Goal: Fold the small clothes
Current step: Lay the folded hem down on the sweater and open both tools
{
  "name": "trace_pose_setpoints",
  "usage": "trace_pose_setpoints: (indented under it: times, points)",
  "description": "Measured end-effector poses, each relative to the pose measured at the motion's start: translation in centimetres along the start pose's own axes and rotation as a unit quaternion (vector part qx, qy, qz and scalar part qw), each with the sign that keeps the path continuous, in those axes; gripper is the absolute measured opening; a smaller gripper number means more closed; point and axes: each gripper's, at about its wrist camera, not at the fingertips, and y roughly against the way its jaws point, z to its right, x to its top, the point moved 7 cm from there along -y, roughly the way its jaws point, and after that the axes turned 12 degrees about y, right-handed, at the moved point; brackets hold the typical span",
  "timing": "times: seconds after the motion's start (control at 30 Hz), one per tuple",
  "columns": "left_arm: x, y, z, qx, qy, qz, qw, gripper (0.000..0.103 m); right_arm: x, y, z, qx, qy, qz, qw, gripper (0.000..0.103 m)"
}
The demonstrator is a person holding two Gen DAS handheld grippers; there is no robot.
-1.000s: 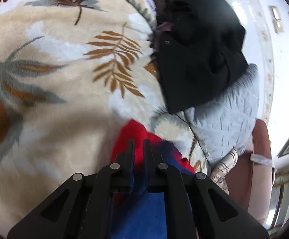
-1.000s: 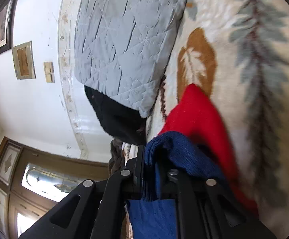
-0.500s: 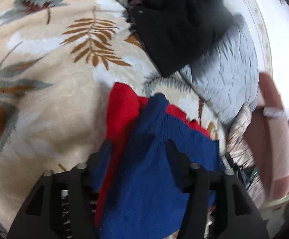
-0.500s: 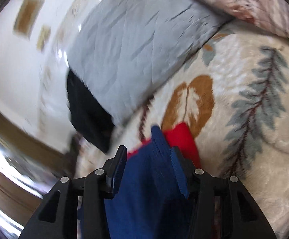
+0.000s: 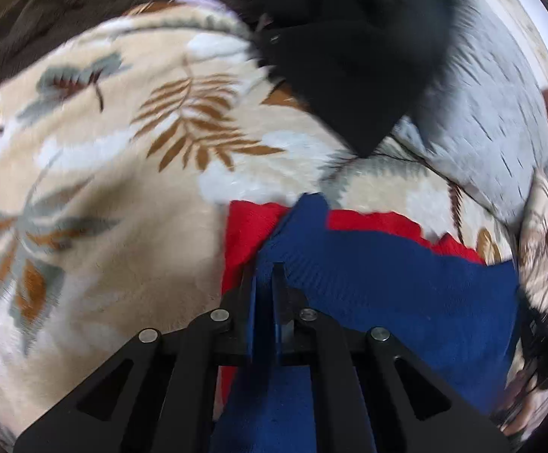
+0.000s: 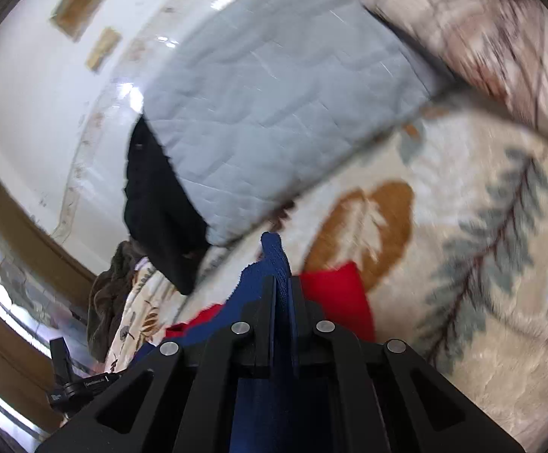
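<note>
Both hand-held grippers are clamped on the blue knit garment [image 5: 368,283]. Seen from the left wrist, the left hand-held gripper [image 5: 263,275] has its jaws together on a fold of the blue cloth near the garment's left edge. Seen from the right wrist, the right hand-held gripper [image 6: 282,287] is closed on a bunched blue corner that pokes out toward 12 o'clock.

The blue garment lies across the red garment [image 5: 243,234], whose edge shows at 11 to 1 o'clock of the left gripper. Both rest on the leaf-patterned blanket [image 5: 104,188] covering the bed. Bare blanket runs wide from 8 to 11 o'clock in the left view and from 1 to 4 o'clock in the right view. A black garment [image 5: 349,56] sits at 12 to 1 o'clock, well apart from the blue cloth's edge, with the grey quilted pillow [image 5: 500,113] at 2 o'clock beside it. A dark brown throw [image 5: 66,11] borders the blanket at 11 o'clock.

Half a second ago both pairs of jaws stood wide with blue cloth between them; now they are pinched on it. A second ago they were also closed, on a tighter bundle, and the blue cloth now lies more spread out over the red.
</note>
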Motion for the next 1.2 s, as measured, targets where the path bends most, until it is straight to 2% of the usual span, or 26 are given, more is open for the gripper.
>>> trace_pose_setpoints:
  times: [0.13, 0.2, 0.23, 0.3, 0.33, 0.4, 0.43, 0.47, 0.53, 0.57, 0.6, 0.67, 0.73, 0.77, 0.8, 0.87, 0.93, 1.0, 1.03, 1.07, 1.1, 1.2]
  points:
    - [0.0, 0.1, -0.5, -0.01, 0.03, 0.0, 0.9995, 0.005, -2.3, -2.8, 2.3, -0.011, -0.048, -0.06, 0.997, 0.008]
    - [-0.2, 1.3, -1.0, -0.046, 0.07, -0.013, 0.9964, 0.005, -1.9, -1.9, 2.0, -0.014, -0.055, -0.054, 0.997, 0.014]
    - [-0.3, 2.1, -1.1, -0.066, 0.081, -0.014, 0.9945, 0.005, -1.4, -1.1, 1.5, -0.015, -0.051, -0.045, 0.998, 0.014]
    - [-1.0, 3.7, -0.9, -0.083, 0.082, -0.001, 0.9931, 0.007, -0.4, 0.3, -0.1, 0.017, -0.032, -0.019, 0.999, 0.016]
    - [-1.7, 4.5, -0.7, -0.086, 0.07, 0.008, 0.9938, 0.01, -0.1, 0.7, -0.9, 0.034, -0.021, -0.012, 0.999, 0.02]
    - [-2.8, 4.4, -0.3, -0.076, 0.052, 0.011, 0.9957, 0.023, -0.4, 0.6, -2.6, 0.061, 0.004, -0.024, 0.998, 0.022]
    - [-3.6, 3.7, -0.2, -0.056, 0.04, 0.006, 0.9976, 0.025, -1.0, 0.0, -3.1, 0.066, 0.015, -0.042, 0.997, 0.022]
    - [-4.1, 2.8, -0.3, -0.035, 0.03, 0.0, 0.9989, 0.025, -2.4, -1.3, -3.2, 0.056, 0.029, -0.08, 0.995, 0.022]
    - [-4.9, 1.9, -0.4, -0.007, 0.013, -0.005, 0.9999, 0.027, -4.6, -3.2, -2.6, 0.013, 0.048, -0.135, 0.99, 0.007]
    - [-4.9, 2.4, -0.3, -0.002, 0.01, 0.0, 1.0, 0.028, -4.7, -2.9, -2.5, 0.003, 0.055, -0.127, 0.99, 0.007]
    - [-5.0, 3.1, -0.2, -0.002, 0.012, -0.004, 0.9999, 0.027, -4.3, -2.2, -2.6, 0.004, 0.047, -0.119, 0.992, 0.016]
    - [-5.2, 4.8, -0.3, -0.024, 0.025, -0.007, 0.9994, 0.028, -2.9, 0.8, -2.4, 0.014, 0.014, -0.085, 0.996, 0.02]
    - [-6.0, 6.6, -0.5, -0.044, 0.039, -0.003, 0.9983, 0.034, -2.1, 3.4, -1.5, 0.003, -0.006, -0.064, 0.998, 0.044]
    - [-6.5, 7.3, -0.6, -0.056, 0.046, -0.001, 0.9974, 0.042, -2.3, 4.9, -0.6, -0.017, -0.028, -0.066, 0.997, 0.047]
    - [-7.3, 7.9, -0.6, -0.074, 0.057, 0.005, 0.9956, 0.046, -2.9, 5.5, 0.0, -0.025, -0.041, -0.073, 0.996, 0.048]
    - [-8.6, 8.1, -0.7, -0.089, 0.062, 0.01, 0.994, 0.047, -5.1, 6.3, 0.7, -0.036, -0.061, -0.105, 0.992, 0.048]
    - [-9.6, 6.8, -0.1, -0.079, 0.046, -0.008, 0.9958, 0.047, -6.8, 6.4, 1.1, -0.065, -0.052, -0.115, 0.99, 0.05]
    - [-9.8, 6.1, 0.5, -0.066, 0.019, -0.015, 0.9975, 0.047, -8.0, 6.0, 1.9, -0.105, -0.031, -0.126, 0.986, 0.048]
    - [-9.8, 6.0, 0.6, -0.051, 0.003, -0.004, 0.9987, 0.047, -8.3, 5.8, 2.1, -0.108, -0.025, -0.125, 0.986, 0.047]
    - [-9.9, 5.8, 0.8, -0.036, -0.012, 0.006, 0.9993, 0.047, -8.2, 5.8, 1.9, -0.103, -0.019, -0.115, 0.988, 0.04]
    - [-10.1, 5.8, 0.9, -0.027, -0.021, 0.008, 0.9994, 0.047, -8.0, 5.8, 1.4, -0.087, -0.012, -0.112, 0.99, 0.01]
    - [-10.2, 5.0, 1.4, 0.011, -0.056, 0.017, 0.9982, 0.05, -6.8, 7.2, -0.4, -0.062, 0.026, -0.074, 0.995, 0.011]
